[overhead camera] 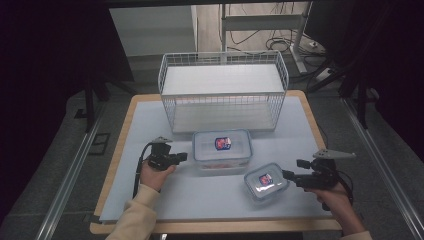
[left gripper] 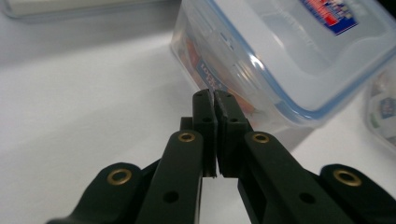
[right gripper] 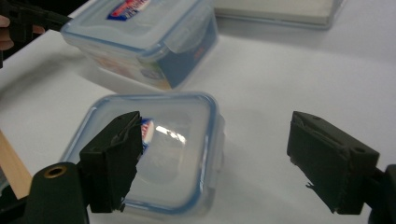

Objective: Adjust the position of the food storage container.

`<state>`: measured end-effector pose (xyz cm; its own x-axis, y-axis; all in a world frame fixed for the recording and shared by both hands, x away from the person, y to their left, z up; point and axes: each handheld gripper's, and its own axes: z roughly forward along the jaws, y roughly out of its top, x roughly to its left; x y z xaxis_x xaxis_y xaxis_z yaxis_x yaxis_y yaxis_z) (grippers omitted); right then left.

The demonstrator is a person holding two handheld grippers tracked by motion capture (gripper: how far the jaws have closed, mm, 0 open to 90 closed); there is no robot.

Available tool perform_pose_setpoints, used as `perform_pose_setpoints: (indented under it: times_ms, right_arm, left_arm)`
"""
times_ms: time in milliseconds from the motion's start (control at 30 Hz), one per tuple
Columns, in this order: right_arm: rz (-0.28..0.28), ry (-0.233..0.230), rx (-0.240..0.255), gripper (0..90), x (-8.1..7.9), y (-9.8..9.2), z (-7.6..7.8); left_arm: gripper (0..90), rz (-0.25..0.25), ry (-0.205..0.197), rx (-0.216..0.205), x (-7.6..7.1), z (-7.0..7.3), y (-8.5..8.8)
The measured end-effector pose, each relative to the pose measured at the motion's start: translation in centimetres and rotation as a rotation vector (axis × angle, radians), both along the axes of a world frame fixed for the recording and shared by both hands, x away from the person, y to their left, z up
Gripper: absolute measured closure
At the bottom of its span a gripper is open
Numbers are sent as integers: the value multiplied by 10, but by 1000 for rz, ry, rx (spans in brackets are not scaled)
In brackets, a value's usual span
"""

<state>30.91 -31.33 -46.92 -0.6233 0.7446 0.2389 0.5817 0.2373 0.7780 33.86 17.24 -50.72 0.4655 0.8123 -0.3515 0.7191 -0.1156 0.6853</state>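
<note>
The small lidded container [overhead camera: 266,181] is met just ahead of the right gripper [overhead camera: 290,175], whose jaws are spread wide and hold nothing. In the right gripper view the container [right gripper: 159,154] is found low and toward the left jaw rather than centred in the gap; the left jaw overlaps its near corner, while the right jaw stands well off its side over bare table [right gripper: 289,65]. No contact can be made out. The container is close to square, so its long axis gives little to steer by; what matters is the sideways offset, and it is judged that the right gripper would need to be shifted toward its own left jaw before being closed around the walls.

The large lidded container [overhead camera: 222,150] is placed just beyond the tips of the left gripper [overhead camera: 181,157], whose jaws are pressed together on nothing. In the left gripper view its near corner [left gripper: 261,70] is seen ahead and to the right of the tips, very close; touching cannot be confirmed. The white wire basket [overhead camera: 223,90] is set farther off, behind both containers. The right gripper is the nearer to the small container, the left gripper to the large one.
</note>
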Motion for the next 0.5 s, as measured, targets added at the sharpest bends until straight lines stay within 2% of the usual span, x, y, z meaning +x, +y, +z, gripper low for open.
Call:
perform_pose_setpoints:
  times_ms: [100, 233, 267, 333, 433, 467, 500]
  right_arm:
    - [7, -27, -1, 170, 1, 7, 3]
    - [16, -30, 16, 168, 3, 12, 5]
    - [22, -31, 21, 167, 4, 14, 6]
    - [29, -34, 18, 166, 4, 16, 6]
    - [39, -35, 23, 163, 5, 19, 7]
    - [39, -35, 23, 163, 5, 19, 7]
    - [41, -38, 24, 162, 5, 19, 7]
  left_arm:
    - [873, -4, -21, -5, -6, 5, 4]
    - [854, -12, -30, -10, -8, 8, 4]
    - [814, -9, -34, -5, -8, 9, 4]
    - [716, 34, -63, -6, -10, 12, 4]
    - [471, 65, -83, -15, -14, 19, 6]
    - [433, 65, -83, -15, -14, 19, 6]
    - [433, 65, -78, -14, -14, 20, 6]
